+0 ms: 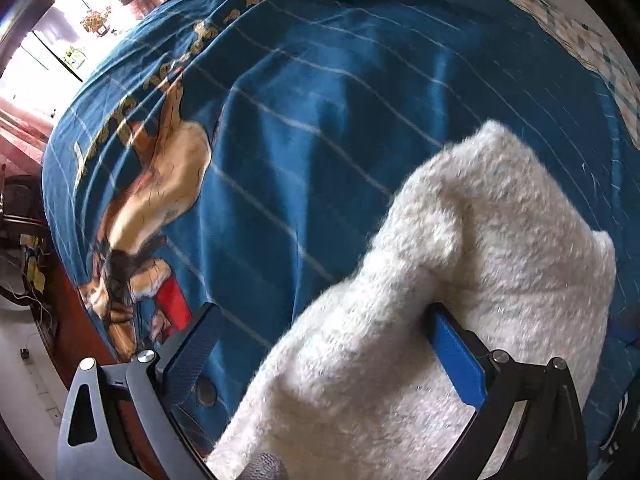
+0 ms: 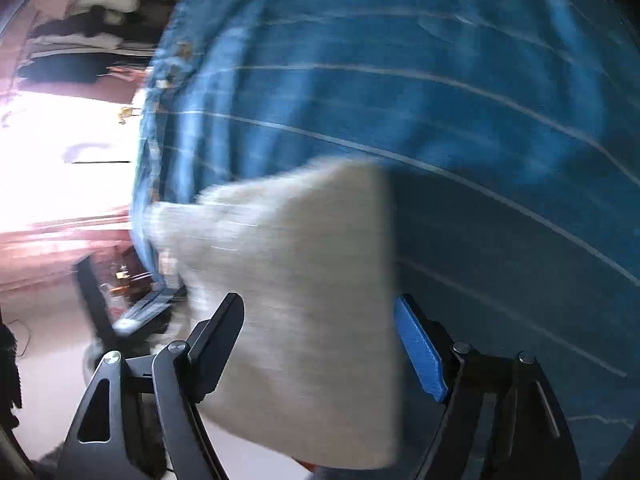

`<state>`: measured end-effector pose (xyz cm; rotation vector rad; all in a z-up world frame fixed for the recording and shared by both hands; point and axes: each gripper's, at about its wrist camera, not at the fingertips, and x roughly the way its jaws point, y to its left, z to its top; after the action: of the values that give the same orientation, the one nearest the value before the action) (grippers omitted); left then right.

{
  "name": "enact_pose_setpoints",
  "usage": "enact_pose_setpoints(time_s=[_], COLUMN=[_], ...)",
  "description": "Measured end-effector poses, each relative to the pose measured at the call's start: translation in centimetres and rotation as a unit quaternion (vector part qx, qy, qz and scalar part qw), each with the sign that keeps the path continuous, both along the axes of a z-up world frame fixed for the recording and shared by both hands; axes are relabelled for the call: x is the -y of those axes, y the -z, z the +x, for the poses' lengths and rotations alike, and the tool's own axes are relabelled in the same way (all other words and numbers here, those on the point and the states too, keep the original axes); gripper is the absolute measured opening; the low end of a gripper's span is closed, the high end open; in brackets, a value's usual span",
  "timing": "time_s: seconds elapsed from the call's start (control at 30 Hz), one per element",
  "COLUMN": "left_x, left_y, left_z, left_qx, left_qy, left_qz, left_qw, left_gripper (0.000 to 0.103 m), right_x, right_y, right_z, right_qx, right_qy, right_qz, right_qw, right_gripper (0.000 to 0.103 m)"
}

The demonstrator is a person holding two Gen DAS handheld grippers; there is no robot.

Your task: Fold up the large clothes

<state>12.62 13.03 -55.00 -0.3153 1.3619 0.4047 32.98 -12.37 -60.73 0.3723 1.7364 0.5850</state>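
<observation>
A fluffy white garment [image 1: 420, 300] lies bunched on a blue bed sheet [image 1: 320, 100] with thin white stripes and a cartoon print. My left gripper [image 1: 324, 336] stands with its jaws wide apart, and a fold of the garment rises between the blue pads [image 1: 456, 356]. In the right wrist view the same white garment [image 2: 304, 300] shows blurred between the spread jaws of my right gripper [image 2: 320, 332], over the blue sheet [image 2: 440, 100]. I cannot tell whether the pads touch the cloth.
The bed's left edge drops to a reddish wooden frame [image 1: 76, 320] and pale floor [image 1: 28, 380]. A bright window [image 2: 52, 152] and stacked clothes [image 2: 92, 8] lie beyond the bed. A checked cloth [image 1: 580, 40] lies at the far right.
</observation>
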Motion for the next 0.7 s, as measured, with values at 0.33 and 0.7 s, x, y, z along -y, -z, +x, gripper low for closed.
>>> enact_pose_setpoints(time_s=[0.33,0.7], left_x=[-0.1,1.2], left_y=[0.5,-9.6], left_z=[0.5,1.8], left_qx=[-0.002,0.091], left_qy=[-0.003,-0.03], left_qz=[0.006,0.015], left_qw=[1.0,0.9953], left_gripper=[0.103,0.103], right_x=[-1.7,7.9], right_y=[9.8,1.7], right_z=[-1.9,1.3], right_qx=[-0.123,-0.052], right_qy=[0.016,0.177], right_qz=[0.25,0.278], right_qw=[0.96,0.943], right_gripper=[0.08,0.056])
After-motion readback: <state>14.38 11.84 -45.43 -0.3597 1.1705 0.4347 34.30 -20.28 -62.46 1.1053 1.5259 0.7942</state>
